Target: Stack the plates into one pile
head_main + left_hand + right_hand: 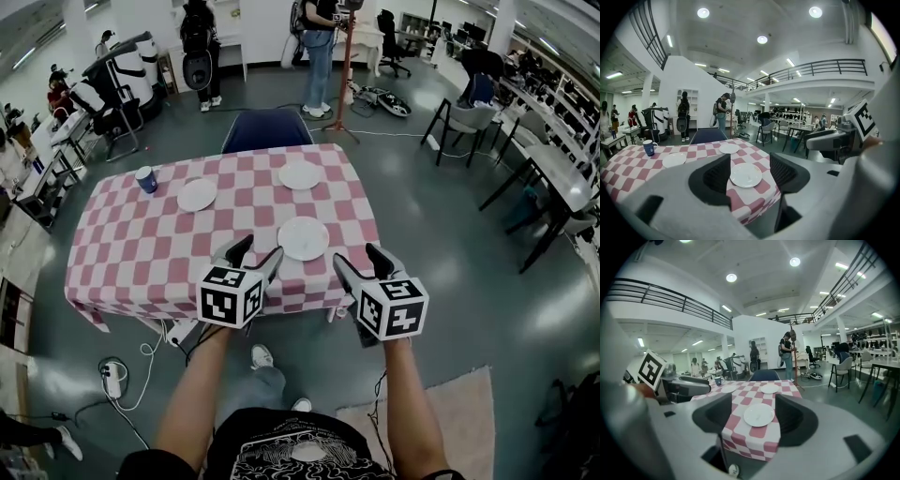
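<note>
Left gripper (261,251): at the near edge of the table, released; fingers (717,176) spread wide, nothing between them, touching nothing.
Right gripper (358,258): beside the left one, by the table's near right corner, likewise released; fingers (794,418) wide apart, empty.
Near plate (304,238): white, flat on the cloth close to the near edge; ahead of both grippers' fingertips and apart from them, between the two in the head view; each gripper view frames it in the gap of its own jaws.
Table (169,244): covered with a pink-and-white checked cloth.
Left plate (197,195): white, further in, well apart from the near plate.
Blue cup (146,179): upright, near the left plate on its left.
Far plate (300,174): white, toward the far edge, separate from the other two.
Blue chair (267,129): pushed against the far side.
</note>
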The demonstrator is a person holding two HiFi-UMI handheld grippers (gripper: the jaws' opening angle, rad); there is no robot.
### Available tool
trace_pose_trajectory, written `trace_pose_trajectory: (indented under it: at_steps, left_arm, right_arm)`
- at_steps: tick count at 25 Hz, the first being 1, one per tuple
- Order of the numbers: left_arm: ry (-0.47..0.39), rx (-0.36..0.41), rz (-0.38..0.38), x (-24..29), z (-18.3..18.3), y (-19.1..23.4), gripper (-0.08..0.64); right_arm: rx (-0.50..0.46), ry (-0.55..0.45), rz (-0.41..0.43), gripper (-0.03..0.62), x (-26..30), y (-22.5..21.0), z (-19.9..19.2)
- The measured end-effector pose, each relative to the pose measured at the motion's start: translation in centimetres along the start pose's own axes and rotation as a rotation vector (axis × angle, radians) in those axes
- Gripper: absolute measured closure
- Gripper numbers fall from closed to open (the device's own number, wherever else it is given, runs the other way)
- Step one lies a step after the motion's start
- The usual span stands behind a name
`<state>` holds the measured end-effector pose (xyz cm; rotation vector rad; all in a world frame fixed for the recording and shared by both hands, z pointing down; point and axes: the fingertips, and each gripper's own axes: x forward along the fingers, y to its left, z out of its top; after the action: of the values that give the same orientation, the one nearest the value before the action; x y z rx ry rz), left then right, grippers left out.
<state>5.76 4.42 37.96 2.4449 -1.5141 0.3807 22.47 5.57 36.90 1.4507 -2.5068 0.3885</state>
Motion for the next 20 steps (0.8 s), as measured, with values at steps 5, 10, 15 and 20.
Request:
trace_pose_trajectory:
  at_steps: [5, 10, 15, 20]
  left_arm:
    - [0.024, -0.028, -0.032, 2.6, -0.8, 2.2, 0.291]
    - [0.092, -0.066, -0.071, 6.4, -2.5, 4.4, 0.291]
    - [0.178, -0.108, -0.126, 10.7, -4.2, 6.4, 0.291]
    - [0.279, -0.161, -0.184, 14.5, -6.3, 7.7, 0.291]
  right_arm:
    - [0.014, 0.032, 0.032, 0.298, 3.5, -0.4, -0.4]
    - [0.039, 0.105, 0.040, 0.290, 7.5, -1.6, -1.7]
    - [0.089, 0.184, 0.050, 0.290, 11.5, -3.2, -3.2]
    - [0.155, 0.264, 0.064, 0.290, 14.9, -4.7, -5.0]
